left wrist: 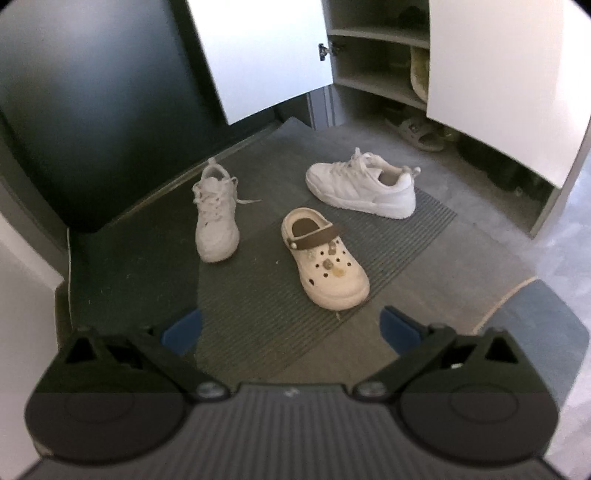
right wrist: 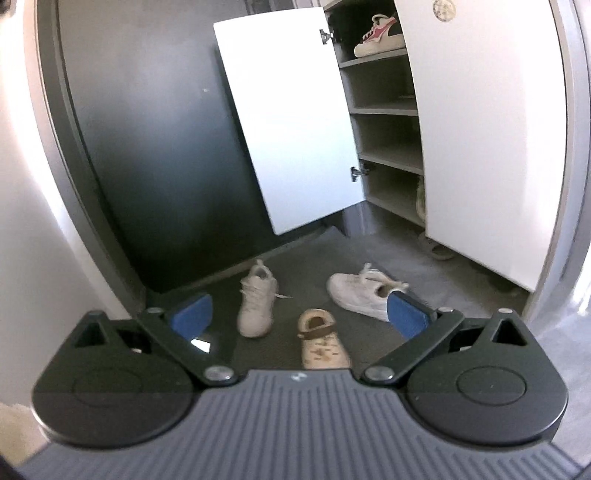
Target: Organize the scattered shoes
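Observation:
Three shoes lie scattered on a grey doormat (left wrist: 155, 266). A cream clog (left wrist: 325, 258) with a brown strap is nearest. A white sneaker (left wrist: 216, 214) lies to its left, toe toward me. A second white sneaker (left wrist: 362, 186) lies behind on the right, toe pointing left. My left gripper (left wrist: 291, 328) is open and empty, just short of the clog. In the right wrist view the clog (right wrist: 321, 341), left sneaker (right wrist: 255, 302) and right sneaker (right wrist: 360, 291) lie below my right gripper (right wrist: 299, 314), which is open, empty and held higher.
A white shoe cabinet (right wrist: 384, 110) stands open at the back right, with doors (right wrist: 291, 118) swung out. A red and white sneaker (right wrist: 378, 35) sits on its top shelf. Sandals (left wrist: 415, 133) lie under the cabinet. A dark wall (left wrist: 92, 92) is on the left.

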### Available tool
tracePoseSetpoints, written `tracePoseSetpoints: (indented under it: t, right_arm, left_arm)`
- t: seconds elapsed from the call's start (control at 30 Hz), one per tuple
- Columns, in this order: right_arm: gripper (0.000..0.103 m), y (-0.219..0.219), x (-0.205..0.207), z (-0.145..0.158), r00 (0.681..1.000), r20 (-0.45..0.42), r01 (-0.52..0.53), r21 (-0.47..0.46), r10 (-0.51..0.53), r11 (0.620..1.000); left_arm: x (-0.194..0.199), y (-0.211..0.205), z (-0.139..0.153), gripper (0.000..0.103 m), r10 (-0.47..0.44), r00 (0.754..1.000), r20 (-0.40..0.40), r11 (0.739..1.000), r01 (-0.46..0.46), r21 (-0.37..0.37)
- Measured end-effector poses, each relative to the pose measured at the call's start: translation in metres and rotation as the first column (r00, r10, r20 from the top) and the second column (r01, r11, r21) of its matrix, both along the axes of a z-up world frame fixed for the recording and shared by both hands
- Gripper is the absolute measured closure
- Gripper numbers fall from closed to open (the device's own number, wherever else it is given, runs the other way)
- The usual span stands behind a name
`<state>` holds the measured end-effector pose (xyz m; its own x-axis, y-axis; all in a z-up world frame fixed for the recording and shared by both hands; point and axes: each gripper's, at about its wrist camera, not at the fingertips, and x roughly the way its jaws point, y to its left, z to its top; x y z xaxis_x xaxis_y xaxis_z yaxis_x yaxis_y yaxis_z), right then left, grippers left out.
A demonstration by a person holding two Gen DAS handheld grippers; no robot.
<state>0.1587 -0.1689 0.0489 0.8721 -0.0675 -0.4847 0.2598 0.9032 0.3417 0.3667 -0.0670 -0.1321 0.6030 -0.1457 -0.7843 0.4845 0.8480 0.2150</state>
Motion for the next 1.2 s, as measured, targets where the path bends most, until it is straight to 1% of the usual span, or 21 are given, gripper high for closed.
tracePoseSetpoints:
  t: [0.07,0.13,0.2,0.3,0.37,0.43,0.5,0.57,0.77,0.93,1.07,1.1,1.17,1.2]
  right_arm:
    - [0.000,-0.002,0.001,0.001,1.000,0.002,-0.007,0.052,0.007,0.999]
    - [0.000,-0.003,0.001,0.001,1.000,0.000,0.006,0.091,-0.006,0.996]
    - [0.000,-0.003,0.000,0.002,1.000,-0.002,0.026,0.107,-0.026,0.994]
    - [0.000,-0.004,0.001,0.001,0.999,0.012,0.033,0.106,-0.035,0.994]
    - [0.000,-0.004,0.006,-0.003,0.999,0.003,0.038,0.095,-0.039,0.995]
    - [0.000,-0.006,0.016,-0.009,0.999,-0.025,0.044,0.093,-0.042,0.995]
    - [0.000,-0.007,0.024,-0.016,0.998,-0.045,0.042,0.112,-0.037,0.993]
    - [0.000,-0.006,0.032,-0.023,0.998,-0.063,0.031,0.140,-0.022,0.990]
    - [0.000,-0.009,0.043,-0.039,0.995,-0.097,0.013,0.172,0.004,0.985]
    - [0.000,-0.027,0.044,-0.050,0.992,-0.126,0.046,0.201,-0.021,0.979]
    - [0.000,-0.043,0.048,-0.062,0.987,-0.157,0.072,0.240,-0.034,0.968]
    - [0.000,-0.045,0.049,-0.065,0.986,-0.163,0.076,0.249,-0.035,0.965]
    - [0.000,-0.051,0.050,-0.070,0.985,-0.172,0.078,0.270,-0.032,0.960]
    - [0.000,-0.053,0.050,-0.072,0.984,-0.176,0.078,0.278,-0.030,0.957]
  left_arm:
    - [0.010,-0.014,-0.014,0.000,0.010,1.000,0.009,1.000,-0.010,0.018]
    - [0.027,-0.033,-0.033,0.000,0.040,0.999,0.025,0.999,-0.041,0.030]
    - [0.042,-0.049,-0.048,0.000,0.062,0.997,0.035,0.997,-0.063,0.033]
    - [0.065,-0.073,-0.072,0.000,0.087,0.994,0.071,0.994,-0.092,0.058]
    - [0.081,-0.081,-0.085,0.000,0.113,0.992,0.060,0.992,-0.116,0.042]
    - [0.104,-0.093,-0.106,0.000,0.165,0.986,0.039,0.985,-0.167,0.054]
    - [0.123,-0.103,-0.121,0.000,0.198,0.980,0.013,0.979,-0.199,0.046]
    - [0.135,-0.109,-0.132,0.000,0.211,0.977,-0.001,0.977,-0.211,0.030]
    - [0.174,-0.131,-0.179,0.000,0.249,0.966,-0.068,0.968,-0.248,0.029]
    - [0.194,-0.144,-0.200,0.000,0.241,0.968,-0.074,0.970,-0.238,0.054]
    - [0.217,-0.152,-0.221,0.000,0.273,0.953,-0.131,0.962,-0.267,0.062]
    - [0.225,-0.155,-0.229,0.000,0.290,0.946,-0.146,0.957,-0.283,0.069]
    - [0.230,-0.157,-0.233,0.000,0.310,0.942,-0.128,0.950,-0.300,0.090]
    - [0.235,-0.155,-0.234,0.000,0.333,0.933,-0.135,0.942,-0.323,0.088]
